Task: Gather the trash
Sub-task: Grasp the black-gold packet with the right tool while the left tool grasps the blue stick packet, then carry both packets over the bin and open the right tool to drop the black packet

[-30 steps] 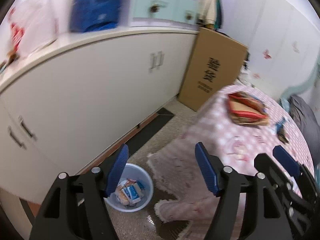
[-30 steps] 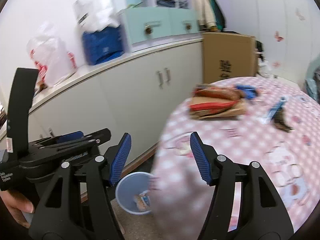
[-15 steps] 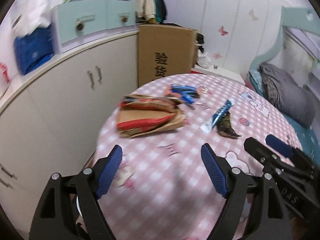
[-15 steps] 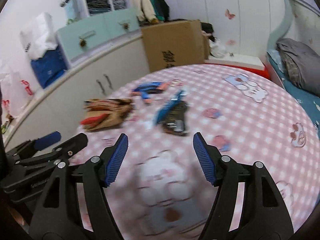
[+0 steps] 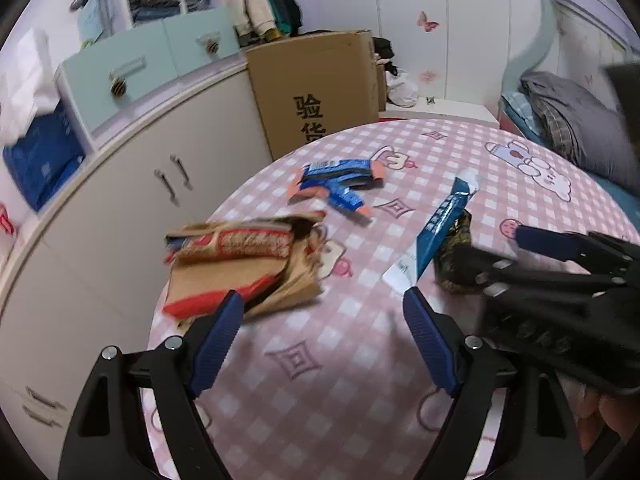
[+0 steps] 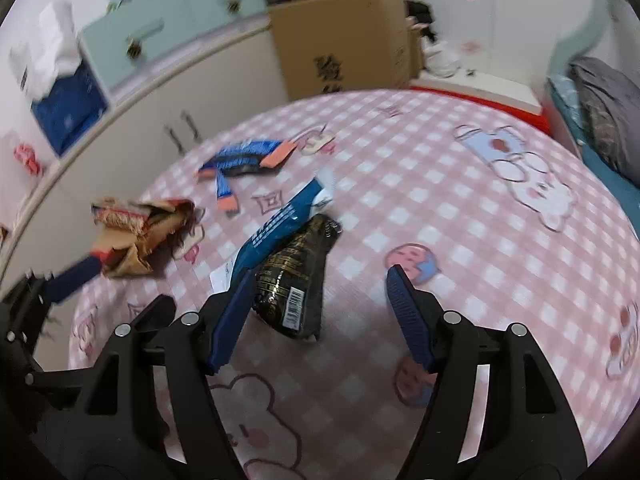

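Note:
Trash lies on a round table with a pink checked cloth. A brown and red snack bag pile lies at the left edge, also in the right wrist view. A blue wrapper lies further back. A long blue packet leans on a black packet. My left gripper is open, empty, just short of the bag pile. My right gripper is open, empty, its left finger beside the black packet.
White cabinets run along the left, with a teal drawer unit and blue bags on top. A cardboard box stands behind the table. A bed with grey bedding is at the right.
Both grippers swung from the floor bin beside the table up over the tabletop. They have come closer to the trash; the right one now sits at the black packet.

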